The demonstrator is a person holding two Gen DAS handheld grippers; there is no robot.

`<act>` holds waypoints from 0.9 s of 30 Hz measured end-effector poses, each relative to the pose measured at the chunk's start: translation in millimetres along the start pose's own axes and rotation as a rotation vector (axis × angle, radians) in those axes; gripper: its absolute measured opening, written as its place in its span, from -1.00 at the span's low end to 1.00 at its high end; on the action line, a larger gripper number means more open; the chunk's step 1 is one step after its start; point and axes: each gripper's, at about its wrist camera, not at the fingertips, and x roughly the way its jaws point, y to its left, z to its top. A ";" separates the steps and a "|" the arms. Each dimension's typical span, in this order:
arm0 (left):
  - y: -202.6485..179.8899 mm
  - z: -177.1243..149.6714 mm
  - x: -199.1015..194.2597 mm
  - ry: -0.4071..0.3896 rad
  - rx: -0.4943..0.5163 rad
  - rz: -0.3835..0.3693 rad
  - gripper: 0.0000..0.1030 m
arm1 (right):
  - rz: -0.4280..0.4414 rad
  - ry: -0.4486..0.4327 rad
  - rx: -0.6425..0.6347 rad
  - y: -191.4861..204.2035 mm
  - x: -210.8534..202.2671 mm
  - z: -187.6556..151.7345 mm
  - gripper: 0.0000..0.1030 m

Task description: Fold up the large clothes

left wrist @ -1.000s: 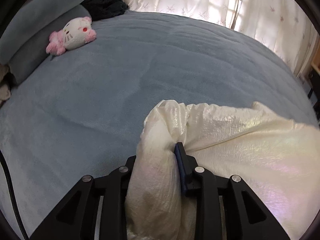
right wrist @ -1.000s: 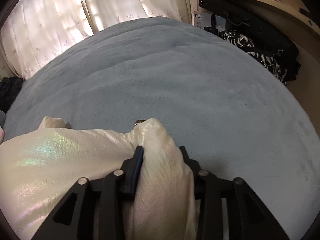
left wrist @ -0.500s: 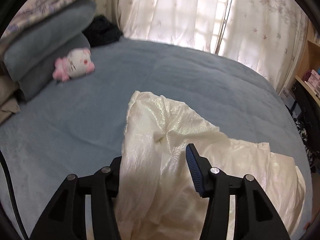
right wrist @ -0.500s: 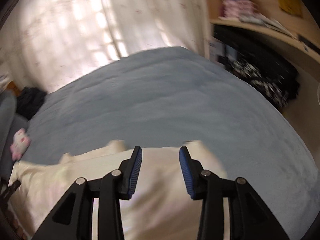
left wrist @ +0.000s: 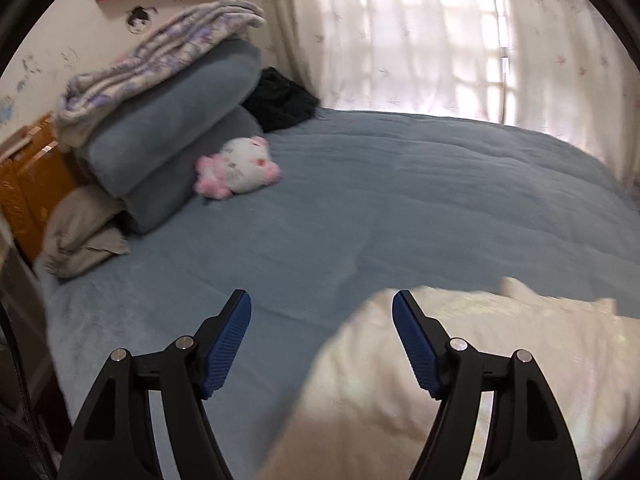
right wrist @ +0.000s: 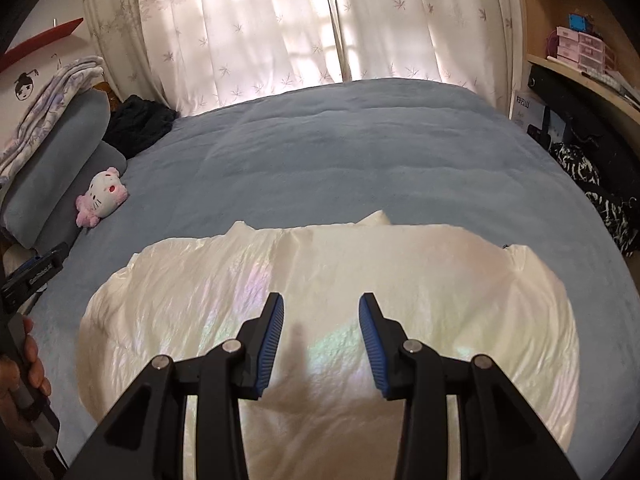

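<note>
We look down on a wide bed covered in a soft blue-grey blanket (right wrist: 360, 152), with pale leaf-patterned curtains (right wrist: 280, 28) glowing behind it.

At the far left, stacked blue-grey pillows (left wrist: 168, 136) lean by the wall with a lilac-print folded blanket (left wrist: 160, 52) on top. A small pink-and-white plush cat toy (left wrist: 236, 168) lies just beside the pillows. A crumpled dark garment (left wrist: 280, 100) sits in the corner behind.

Our left gripper (left wrist: 322, 340) hovers with its blue-padded fingers (left wrist: 226, 344) wide apart and holding nothing. Between them we see only blanket; the right-hand finger overlaps the garment's left edge in the picture, and we cannot tell if it touches.

In the middle lies the task's thing, a large cream-white garment of shiny, pearly crinkled fabric (right wrist: 328, 300). It rests on the near part of the bed as a broad, puffy, roughly rectangular shape, its far edge uneven.

Our right gripper (right wrist: 322, 336) hangs above the garment's centre, fingers (right wrist: 272, 340) apart and empty.

At the far right stand a wooden shelf with small pink drawers (right wrist: 580, 48) and a black-and-white patterned cloth (right wrist: 600, 192) beside the bed.

We judge the main risk to be the slippery, air-filled fabric: a shallow pinch may catch only the top layer, so the fold would slide open or drag crooked. The uneven far edge could also bunch.
</note>
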 end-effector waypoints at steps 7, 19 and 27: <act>-72.4 -35.6 -26.0 0.036 0.064 -0.314 0.39 | 0.009 -0.034 0.024 6.6 8.9 -7.4 -0.23; -156.7 -84.5 25.1 0.084 0.118 -0.378 0.44 | -0.063 -0.069 0.006 -30.0 58.0 -25.4 -0.23; -175.6 -89.1 44.5 0.087 0.151 -0.324 0.49 | -0.132 -0.077 -0.045 -20.9 93.1 -31.5 -0.21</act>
